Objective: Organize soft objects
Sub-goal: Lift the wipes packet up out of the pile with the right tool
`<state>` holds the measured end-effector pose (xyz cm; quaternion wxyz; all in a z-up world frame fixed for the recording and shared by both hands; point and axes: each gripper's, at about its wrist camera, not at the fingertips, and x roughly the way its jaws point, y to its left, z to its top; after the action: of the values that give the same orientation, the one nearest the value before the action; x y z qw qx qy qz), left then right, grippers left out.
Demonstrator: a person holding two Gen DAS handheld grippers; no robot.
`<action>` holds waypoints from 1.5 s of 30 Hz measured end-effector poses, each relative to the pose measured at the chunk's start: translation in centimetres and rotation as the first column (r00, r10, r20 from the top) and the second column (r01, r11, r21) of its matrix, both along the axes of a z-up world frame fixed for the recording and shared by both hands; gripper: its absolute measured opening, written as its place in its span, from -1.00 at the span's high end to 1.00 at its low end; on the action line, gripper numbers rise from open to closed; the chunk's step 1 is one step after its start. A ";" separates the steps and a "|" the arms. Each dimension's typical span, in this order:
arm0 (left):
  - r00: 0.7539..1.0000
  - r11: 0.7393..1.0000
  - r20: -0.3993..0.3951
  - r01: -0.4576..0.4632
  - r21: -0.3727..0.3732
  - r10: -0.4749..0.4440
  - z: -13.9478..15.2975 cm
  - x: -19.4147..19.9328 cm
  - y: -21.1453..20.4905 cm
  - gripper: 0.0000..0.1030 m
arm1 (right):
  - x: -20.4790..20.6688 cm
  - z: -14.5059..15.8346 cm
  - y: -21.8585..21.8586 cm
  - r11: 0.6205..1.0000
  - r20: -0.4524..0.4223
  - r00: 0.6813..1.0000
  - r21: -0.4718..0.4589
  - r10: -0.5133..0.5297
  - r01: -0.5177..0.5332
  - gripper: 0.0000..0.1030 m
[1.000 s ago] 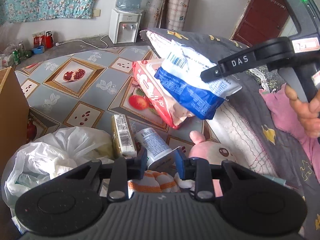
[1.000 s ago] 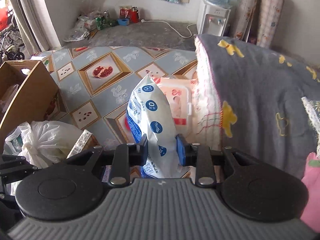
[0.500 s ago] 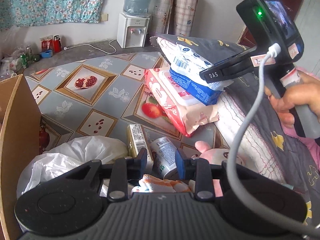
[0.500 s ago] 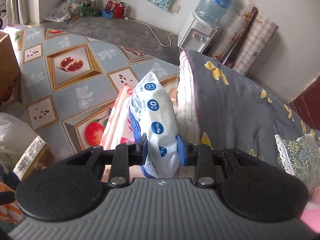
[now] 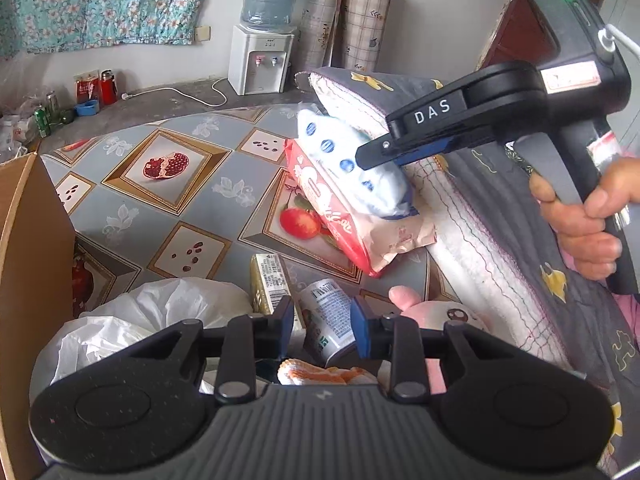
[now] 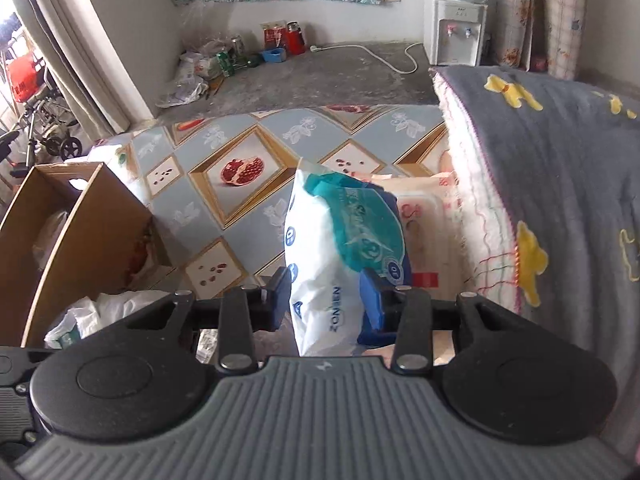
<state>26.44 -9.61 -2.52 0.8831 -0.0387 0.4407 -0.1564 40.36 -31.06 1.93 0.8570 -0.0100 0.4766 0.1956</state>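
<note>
A blue-and-white wipes pack (image 6: 340,240) lies on a pink wipes pack (image 6: 424,216) beside the folded grey blanket (image 6: 560,184). My right gripper (image 6: 325,300) has its jaws opening, with both pads still touching that soft pack. In the left wrist view the right gripper (image 5: 362,156) reaches in from the right onto the blue-and-white pack (image 5: 384,192), which sits on the pink pack (image 5: 352,232). My left gripper (image 5: 323,322) hovers low with its jaws a little apart. A white can (image 5: 326,312) lies beneath them, with a gap showing at the left pad. A pink plush toy (image 5: 436,316) lies just right of it.
A white plastic bag (image 5: 160,316), a yellow packet (image 5: 270,280) and an orange-striped cloth (image 5: 320,374) crowd the near edge. An open cardboard box (image 6: 80,220) stands at the left. The person's hand (image 5: 580,224) grips the right handle above the blanket (image 5: 500,240).
The right gripper brought the blue-and-white pack down onto the pink pack and rolled it so its teal face shows. Its jaws have widened. The left gripper stayed put.
</note>
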 end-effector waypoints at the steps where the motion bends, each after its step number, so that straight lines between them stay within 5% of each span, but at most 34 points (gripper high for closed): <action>1: 1.000 1.000 -0.001 0.001 -0.003 -0.001 0.0 0.0 0.0 0.37 | 0.0 -0.3 0.1 1.000 -0.007 1.000 0.004 -0.002 0.002 0.28; 16: 0.999 1.000 -0.041 0.001 -0.025 -0.002 -0.7 1.5 0.0 0.14 | 1.9 -2.6 -0.4 0.987 -0.128 0.992 0.162 0.012 0.009 0.13; 21: 0.998 1.000 -0.060 -0.008 -0.003 0.008 -0.7 0.6 0.9 0.14 | 1.8 -3.2 3.0 0.986 -0.135 0.984 0.138 0.114 -0.095 -0.14; 30: 0.997 0.998 -0.058 -0.057 0.006 0.057 0.4 -1.7 4.8 0.00 | 2.6 -4.8 8.6 0.958 -0.085 0.957 -0.047 0.278 -0.283 -0.75; 41: 0.992 0.993 -0.029 -0.121 0.000 0.121 1.3 -2.6 7.9 -0.22 | 5.0 -9.2 12.6 0.888 -0.206 0.899 -0.180 0.387 -0.423 -0.90; 43: 0.991 0.991 -0.010 -0.131 0.026 0.131 1.3 -2.7 8.0 -0.22 | 5.0 -9.4 12.6 0.887 -0.203 0.899 -0.182 0.389 -0.425 -0.83; 45: 0.991 0.991 -0.009 -0.135 0.014 0.136 1.3 -2.7 8.4 -0.23 | 5.2 -9.2 12.1 0.900 -0.204 0.905 -0.158 0.374 -0.407 -0.53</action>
<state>23.76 -1.22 -1.26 0.8898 -0.0634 0.4424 -0.0930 45.53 -18.91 -7.22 0.7516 -0.1738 0.5524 0.3158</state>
